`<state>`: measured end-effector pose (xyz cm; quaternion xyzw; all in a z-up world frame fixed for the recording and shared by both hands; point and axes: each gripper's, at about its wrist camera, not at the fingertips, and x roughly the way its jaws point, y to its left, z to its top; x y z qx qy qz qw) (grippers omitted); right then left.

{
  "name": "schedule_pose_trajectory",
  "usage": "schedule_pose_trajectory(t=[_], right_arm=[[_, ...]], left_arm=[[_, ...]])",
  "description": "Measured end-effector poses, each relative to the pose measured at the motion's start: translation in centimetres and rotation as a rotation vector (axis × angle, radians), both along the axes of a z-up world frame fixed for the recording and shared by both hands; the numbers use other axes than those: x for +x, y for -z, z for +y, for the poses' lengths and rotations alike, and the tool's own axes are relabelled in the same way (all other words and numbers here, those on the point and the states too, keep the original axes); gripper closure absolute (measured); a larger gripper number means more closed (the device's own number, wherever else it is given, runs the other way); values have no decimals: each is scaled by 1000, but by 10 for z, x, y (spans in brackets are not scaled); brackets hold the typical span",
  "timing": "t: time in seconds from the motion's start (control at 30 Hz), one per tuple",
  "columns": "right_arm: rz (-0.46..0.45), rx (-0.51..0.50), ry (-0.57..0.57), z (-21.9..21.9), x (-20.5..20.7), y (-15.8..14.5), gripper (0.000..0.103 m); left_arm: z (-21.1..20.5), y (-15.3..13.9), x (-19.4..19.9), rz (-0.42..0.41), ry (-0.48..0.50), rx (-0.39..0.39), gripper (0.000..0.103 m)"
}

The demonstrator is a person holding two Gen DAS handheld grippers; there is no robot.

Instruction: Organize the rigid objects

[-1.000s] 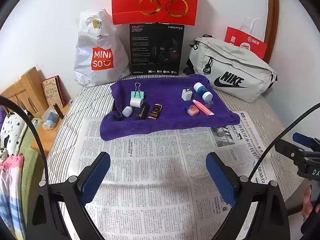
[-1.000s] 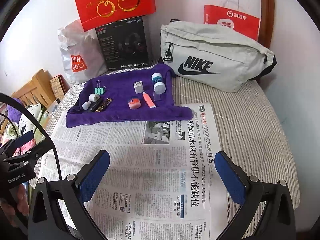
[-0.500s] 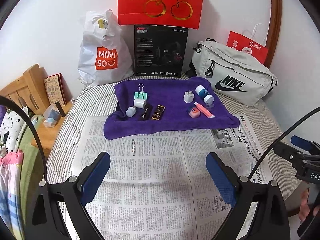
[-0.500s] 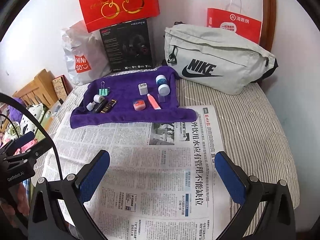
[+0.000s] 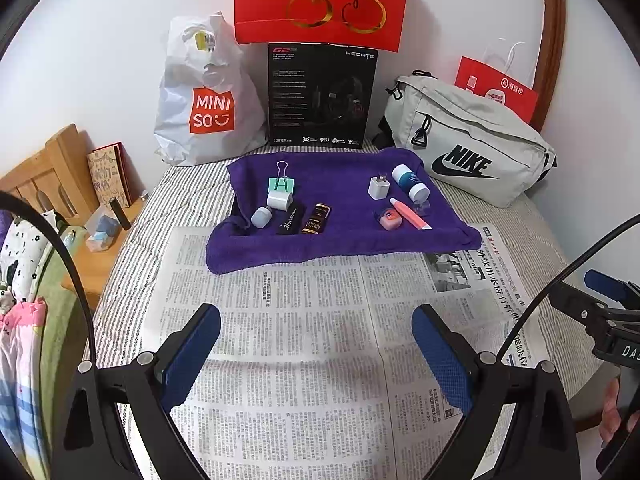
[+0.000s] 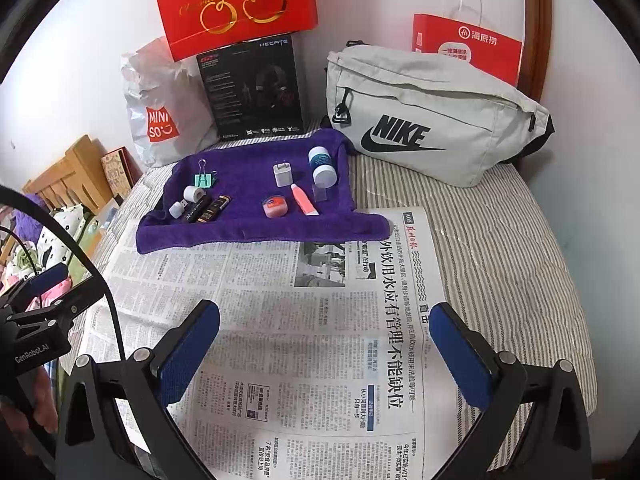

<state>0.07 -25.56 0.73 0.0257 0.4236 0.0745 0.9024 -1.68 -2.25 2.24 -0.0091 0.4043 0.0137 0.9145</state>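
A purple towel (image 5: 340, 240) (image 6: 256, 228) lies on the bed with small objects on it: a green binder clip (image 5: 281, 184), a white tape roll (image 5: 279, 200), two dark tubes (image 5: 316, 219), a white charger plug (image 5: 378, 187) (image 6: 282, 175), a white and blue bottle (image 5: 410, 182) (image 6: 322, 166), a pink tube (image 5: 410, 214) (image 6: 304, 199) and a round pink tin (image 5: 389, 219) (image 6: 275, 206). My left gripper (image 5: 316, 346) is open and empty above the newspaper (image 5: 300, 340), well short of the towel. My right gripper (image 6: 326, 344) is open and empty too.
At the back stand a white Miniso bag (image 5: 204, 96), a black headset box (image 5: 322, 96), a red cherry gift bag (image 5: 320, 0), a grey Nike bag (image 5: 468, 140) (image 6: 432, 116) and a red paper bag (image 6: 468, 46). A wooden bedside shelf (image 5: 52, 184) is at the left.
Both grippers have drawn back and risen a little from the towel, so the objects look slightly farther. Both stay open. Nothing on the towel has moved.
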Motion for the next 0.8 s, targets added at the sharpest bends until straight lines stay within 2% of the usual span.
schedule_pose_trajectory(t=[0.8], right_arm=[[-6, -8, -7, 4, 0, -2, 0]], left_arm=[[4, 2, 1, 9, -11, -1, 6]])
